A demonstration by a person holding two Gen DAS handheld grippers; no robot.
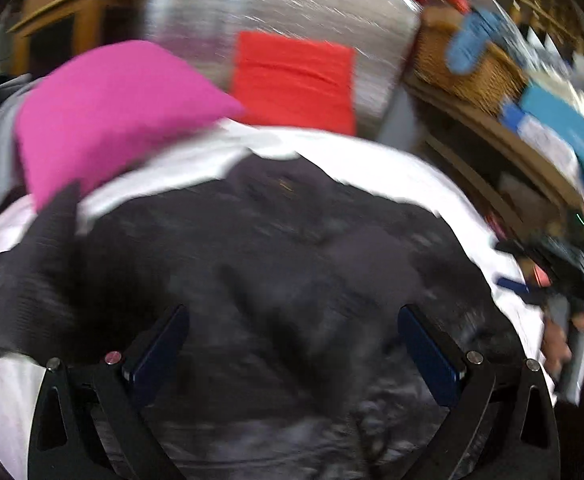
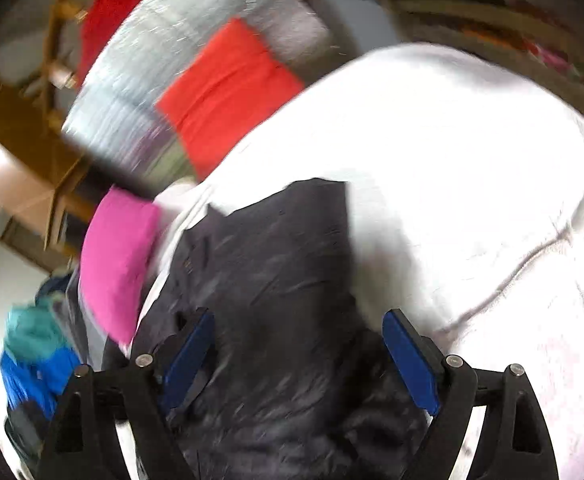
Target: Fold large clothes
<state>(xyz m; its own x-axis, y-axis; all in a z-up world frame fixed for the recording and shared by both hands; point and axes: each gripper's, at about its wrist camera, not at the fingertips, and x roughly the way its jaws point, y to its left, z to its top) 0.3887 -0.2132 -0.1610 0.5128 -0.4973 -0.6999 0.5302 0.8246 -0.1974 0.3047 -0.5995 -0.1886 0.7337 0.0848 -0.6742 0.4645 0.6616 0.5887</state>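
A large dark grey garment (image 1: 276, 264) lies spread and rumpled on a white bed sheet (image 1: 375, 160). My left gripper (image 1: 292, 320) is open above its near part, blue pads wide apart, holding nothing. In the right wrist view the same garment (image 2: 276, 264) runs away from me over the white sheet (image 2: 451, 160). My right gripper (image 2: 297, 324) is open over it, empty. The right gripper and the hand holding it show at the right edge of the left wrist view (image 1: 559, 276). Both views are motion-blurred.
A pink pillow (image 1: 108, 112) and a red cushion (image 1: 295, 80) lie at the bed's head against a silver-grey headboard (image 1: 276, 4). A wooden shelf with a wicker basket (image 1: 467, 68) and boxes stands right. Blue and teal clothes (image 2: 36, 356) lie left.
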